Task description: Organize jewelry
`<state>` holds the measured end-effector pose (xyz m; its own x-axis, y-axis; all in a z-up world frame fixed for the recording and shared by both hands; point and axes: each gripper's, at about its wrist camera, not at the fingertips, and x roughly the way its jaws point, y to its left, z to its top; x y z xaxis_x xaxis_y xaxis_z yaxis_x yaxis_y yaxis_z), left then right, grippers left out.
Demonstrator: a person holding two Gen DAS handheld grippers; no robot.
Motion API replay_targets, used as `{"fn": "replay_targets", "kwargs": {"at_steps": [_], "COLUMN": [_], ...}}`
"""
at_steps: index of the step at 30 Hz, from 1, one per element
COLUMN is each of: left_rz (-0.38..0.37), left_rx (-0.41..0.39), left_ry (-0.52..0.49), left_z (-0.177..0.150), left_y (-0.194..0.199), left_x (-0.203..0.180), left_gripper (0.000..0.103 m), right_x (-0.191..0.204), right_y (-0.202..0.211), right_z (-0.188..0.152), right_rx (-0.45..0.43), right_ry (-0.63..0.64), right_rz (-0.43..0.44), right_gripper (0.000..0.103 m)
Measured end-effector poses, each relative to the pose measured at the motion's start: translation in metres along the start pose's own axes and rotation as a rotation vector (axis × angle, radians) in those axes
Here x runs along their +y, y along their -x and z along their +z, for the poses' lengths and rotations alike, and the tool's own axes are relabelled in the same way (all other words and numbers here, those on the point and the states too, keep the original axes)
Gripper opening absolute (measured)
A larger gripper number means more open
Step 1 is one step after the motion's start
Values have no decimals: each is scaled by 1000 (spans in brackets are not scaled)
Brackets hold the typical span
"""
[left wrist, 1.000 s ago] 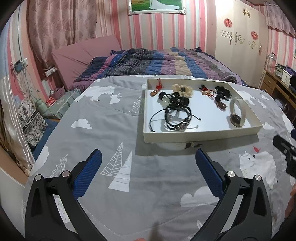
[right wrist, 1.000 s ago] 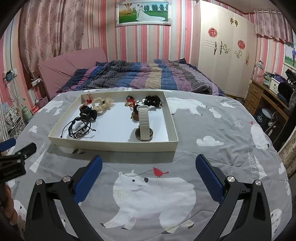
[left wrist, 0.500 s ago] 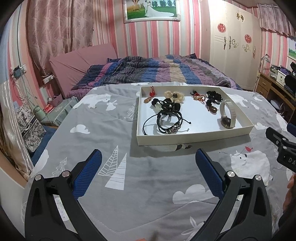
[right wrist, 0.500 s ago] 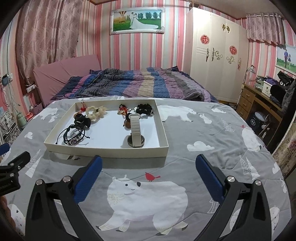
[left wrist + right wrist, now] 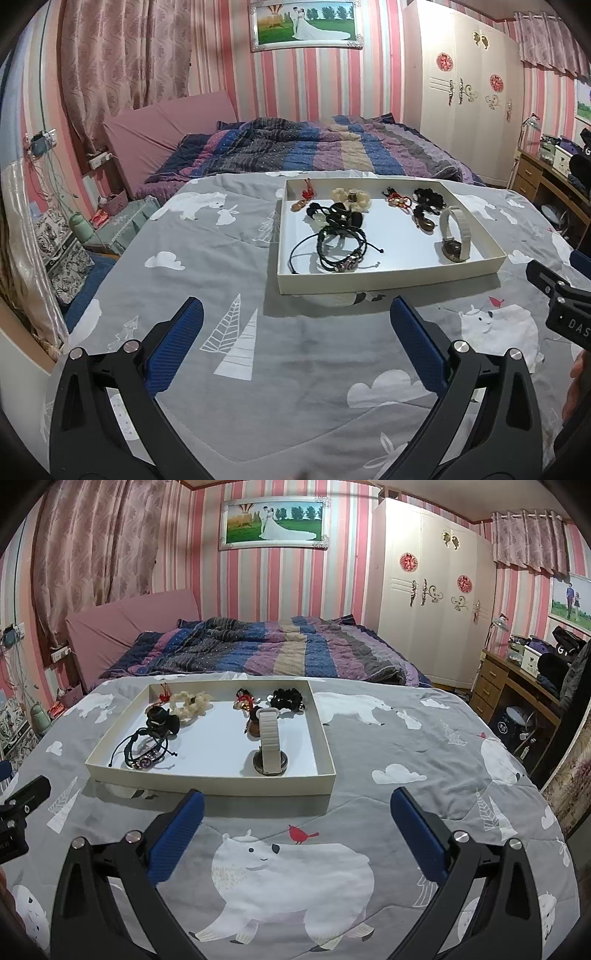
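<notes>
A shallow white tray (image 5: 384, 282) (image 5: 207, 786) lies on a grey bedspread and holds jewelry: black cord bracelets (image 5: 338, 249) (image 5: 146, 751), a white-strap watch (image 5: 456, 234) (image 5: 269, 744), a cream scrunchie (image 5: 351, 196) (image 5: 190, 703), a black scrunchie (image 5: 428, 195) (image 5: 286, 698), red-cord pieces (image 5: 398, 199) (image 5: 243, 699) and a brown pendant (image 5: 424, 223). My left gripper (image 5: 295, 321) is open and empty, short of the tray's near left corner. My right gripper (image 5: 295, 808) is open and empty, in front of the tray's near right corner.
The grey bedspread (image 5: 406, 746) with polar bears covers the near bed. A striped quilt (image 5: 314, 147) lies behind the tray. A white wardrobe (image 5: 424, 590) stands at the back right and a wooden desk (image 5: 517, 686) at the right. Clutter and cables sit at the left wall (image 5: 48, 206).
Both grippers have pulled back and tilted up a little, so the tray looks smaller and farther and more of the walls shows. Both stay open and empty.
</notes>
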<state>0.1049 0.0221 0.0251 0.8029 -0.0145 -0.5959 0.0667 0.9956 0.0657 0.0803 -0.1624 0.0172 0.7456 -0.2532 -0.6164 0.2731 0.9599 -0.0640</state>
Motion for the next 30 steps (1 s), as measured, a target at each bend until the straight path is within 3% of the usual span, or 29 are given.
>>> {"fn": "replay_targets", "kwargs": {"at_steps": [30], "left_rz": [35], "left_rx": [-2], "left_ry": [-5], "left_z": [-1], "left_y": [-4], "left_x": [-2], "left_gripper": [100], "right_x": [-1], "right_y": [2], "right_z": [0], "right_rx": [-2], "right_ry": [-7], "right_rz": [2], "right_gripper": [101]}}
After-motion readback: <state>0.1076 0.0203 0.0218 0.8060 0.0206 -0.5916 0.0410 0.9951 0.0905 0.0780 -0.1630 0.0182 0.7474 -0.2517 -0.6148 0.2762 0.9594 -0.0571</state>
